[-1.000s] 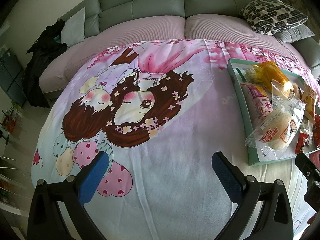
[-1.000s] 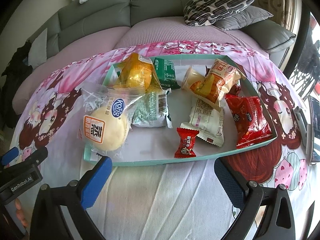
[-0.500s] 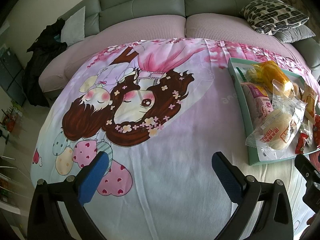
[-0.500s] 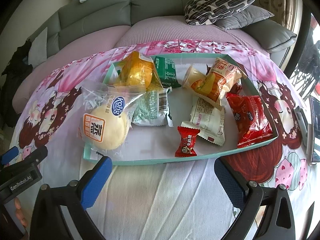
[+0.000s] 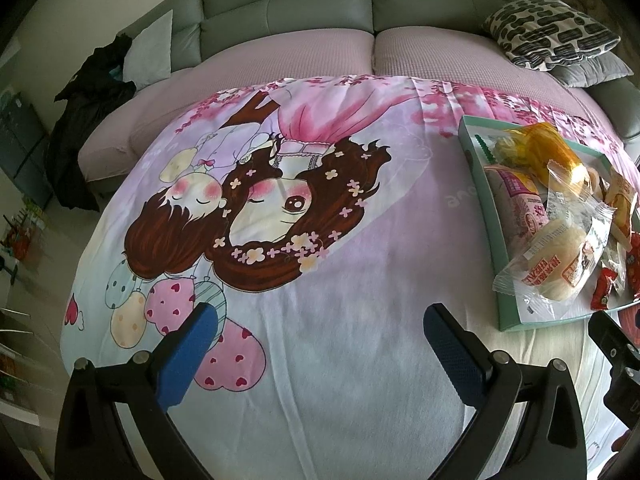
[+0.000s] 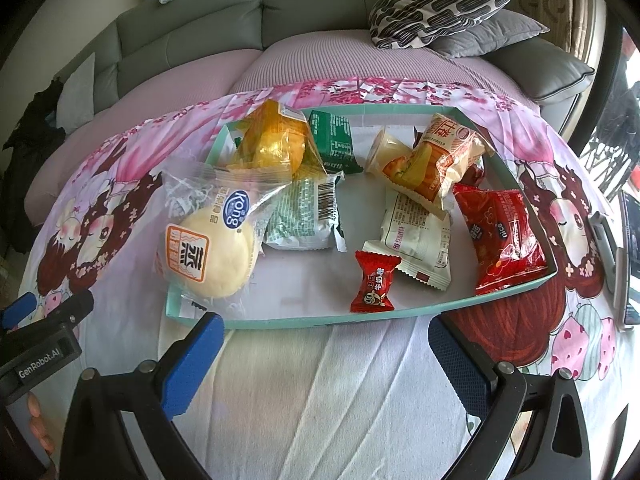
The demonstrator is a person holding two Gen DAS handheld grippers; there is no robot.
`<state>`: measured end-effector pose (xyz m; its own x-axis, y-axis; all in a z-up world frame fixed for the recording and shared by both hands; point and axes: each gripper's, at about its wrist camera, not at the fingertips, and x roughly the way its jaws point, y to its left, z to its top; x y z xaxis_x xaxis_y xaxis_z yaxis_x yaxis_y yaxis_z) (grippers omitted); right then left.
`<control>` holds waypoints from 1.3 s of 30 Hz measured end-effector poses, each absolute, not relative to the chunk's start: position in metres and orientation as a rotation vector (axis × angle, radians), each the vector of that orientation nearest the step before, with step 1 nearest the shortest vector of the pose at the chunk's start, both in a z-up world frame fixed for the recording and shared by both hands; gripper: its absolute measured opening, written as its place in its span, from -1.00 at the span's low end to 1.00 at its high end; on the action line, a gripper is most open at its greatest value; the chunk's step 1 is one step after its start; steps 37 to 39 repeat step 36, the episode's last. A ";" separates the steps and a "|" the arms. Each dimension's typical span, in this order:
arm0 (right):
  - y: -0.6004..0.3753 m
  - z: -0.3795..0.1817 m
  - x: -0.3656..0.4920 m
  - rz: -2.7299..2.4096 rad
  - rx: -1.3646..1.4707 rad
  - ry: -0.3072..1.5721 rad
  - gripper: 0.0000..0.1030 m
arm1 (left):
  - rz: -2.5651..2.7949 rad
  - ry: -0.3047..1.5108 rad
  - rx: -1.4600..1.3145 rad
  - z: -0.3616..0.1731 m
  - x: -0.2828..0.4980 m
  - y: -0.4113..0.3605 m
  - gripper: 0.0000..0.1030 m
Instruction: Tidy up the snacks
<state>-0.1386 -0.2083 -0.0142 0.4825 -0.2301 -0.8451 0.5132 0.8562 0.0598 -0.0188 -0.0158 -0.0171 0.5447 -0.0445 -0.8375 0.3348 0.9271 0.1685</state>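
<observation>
Left wrist view looks across a cartoon-printed sheet [image 5: 320,320] spread in front of a grey sofa [image 5: 360,12]; the left gripper [image 5: 320,320] hovers over bare cloth with its blue-padded jaws spread wide and nothing between them. At the right edge of this view sits the teal tray [image 5: 486,216] with the snacks piled in it, and a clear-wrapped bun [image 5: 554,268] lies nearest the tray's near corner. Right wrist view faces the tray [image 6: 320,322] squarely: the right gripper [image 6: 324,332] is likewise parted and empty, just short of the tray's front wall. All the snacks lie inside the tray, loosely heaped: the bun [image 6: 212,256] leans over the left wall, an orange packet [image 6: 276,148] and a dark green packet [image 6: 334,144] sit at the back, a pale green packet [image 6: 304,216] in the middle, a small red candy [image 6: 376,280] near the front, a white sachet [image 6: 420,240] beside it, and a red bag [image 6: 500,236] against the right wall. This would fit either a heap awaiting sorting or one just gathered. Any grasp should take wrappers by their crimped ends, since the bun looks soft and would probably crush.
</observation>
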 end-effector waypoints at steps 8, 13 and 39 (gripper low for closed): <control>-0.208 -0.015 -0.139 -0.462 0.325 0.968 1.00 | -0.230 0.974 0.328 -0.017 -0.019 -0.015 0.99; -0.208 -0.015 -0.139 -0.463 0.325 0.969 1.00 | -0.230 0.975 0.327 -0.018 -0.019 -0.015 0.99; -0.208 -0.015 -0.138 -0.463 0.326 0.970 1.00 | -0.227 0.954 0.293 -0.012 -0.019 -0.010 0.99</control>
